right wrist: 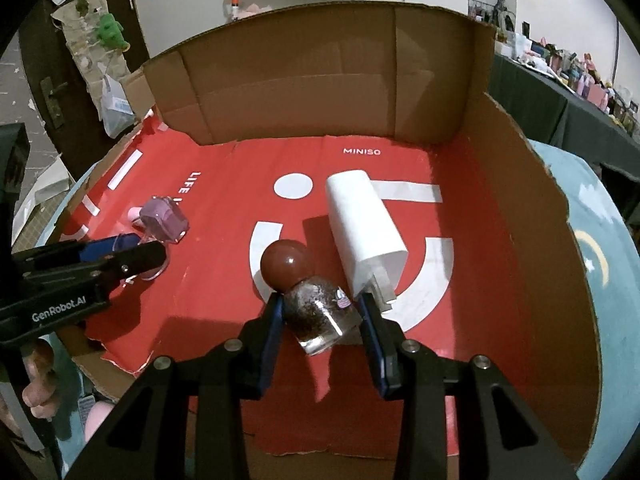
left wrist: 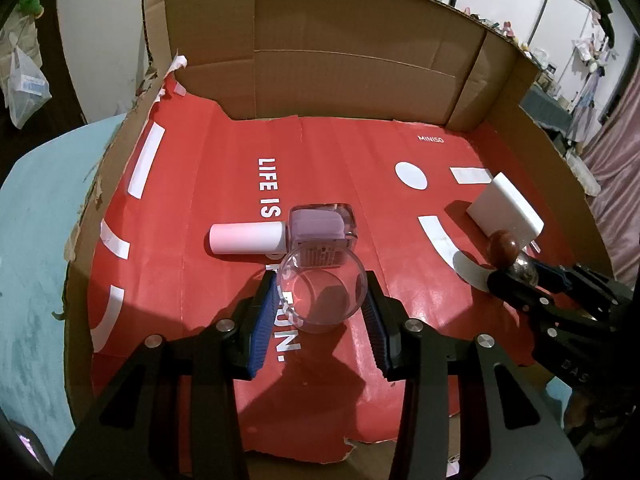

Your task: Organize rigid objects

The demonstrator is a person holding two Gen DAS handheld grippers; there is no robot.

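Nearest the lens, the left gripper point(left wrist: 322, 308) pinches a clear round plastic cup point(left wrist: 324, 294) just in front of a lilac translucent case point(left wrist: 323, 226) and pale pink cylinder point(left wrist: 248, 239). Right gripper point(right wrist: 320, 316) clamps a glitter-filled glass bottle with brown ball cap point(right wrist: 316, 300), tilted, beside a white charger block point(right wrist: 366, 228). Both point steeply down. Recommend setting each piece upright on the red paper liner point(left wrist: 360, 152), clear of neighbours, before releasing.
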